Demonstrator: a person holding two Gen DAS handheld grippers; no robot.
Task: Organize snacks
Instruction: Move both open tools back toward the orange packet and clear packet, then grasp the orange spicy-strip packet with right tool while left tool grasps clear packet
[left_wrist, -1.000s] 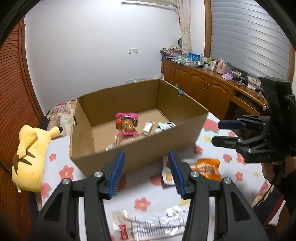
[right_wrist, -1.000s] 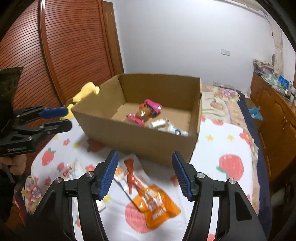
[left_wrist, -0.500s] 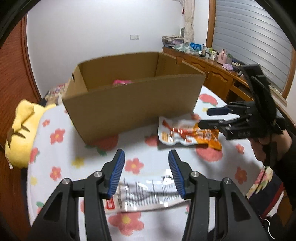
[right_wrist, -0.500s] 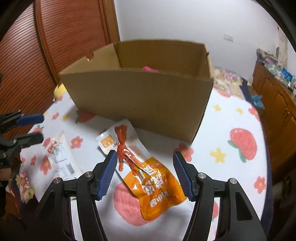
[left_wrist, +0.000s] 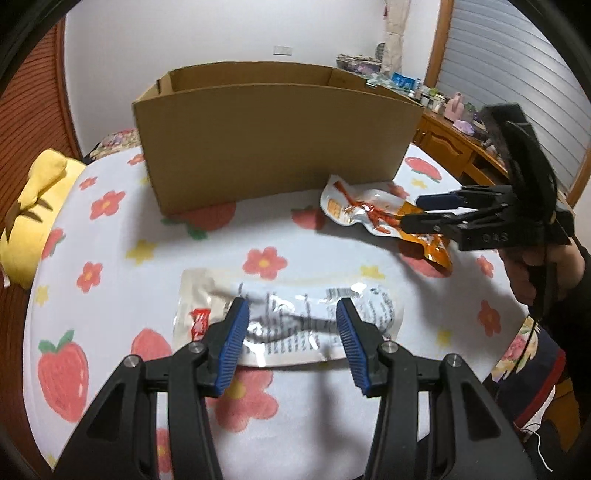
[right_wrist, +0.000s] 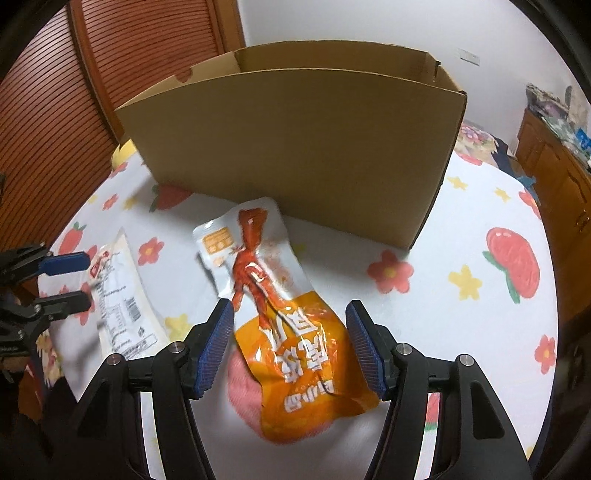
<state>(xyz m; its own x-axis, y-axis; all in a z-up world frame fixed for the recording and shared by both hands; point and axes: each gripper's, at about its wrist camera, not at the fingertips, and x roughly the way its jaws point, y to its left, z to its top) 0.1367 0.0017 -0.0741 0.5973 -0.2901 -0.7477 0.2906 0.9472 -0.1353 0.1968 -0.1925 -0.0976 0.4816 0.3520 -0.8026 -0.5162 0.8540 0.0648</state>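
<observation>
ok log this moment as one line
left gripper: open over clear white snack packet | right gripper: opening over orange foil snack pouch | brown cardboard box: behind

Left tongs (left_wrist: 291, 314) hang spread above a clear snack packet (left_wrist: 288, 314) before the cardboard box (left_wrist: 273, 144).

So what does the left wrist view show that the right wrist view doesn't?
Only the left wrist view: the person's hand gripping the right gripper, and most of the yellow plush toy.
Only the right wrist view: the orange snack pouch's full printed front.
Both: the brown cardboard box, the white snack packet, the fruit-print tablecloth.
</observation>
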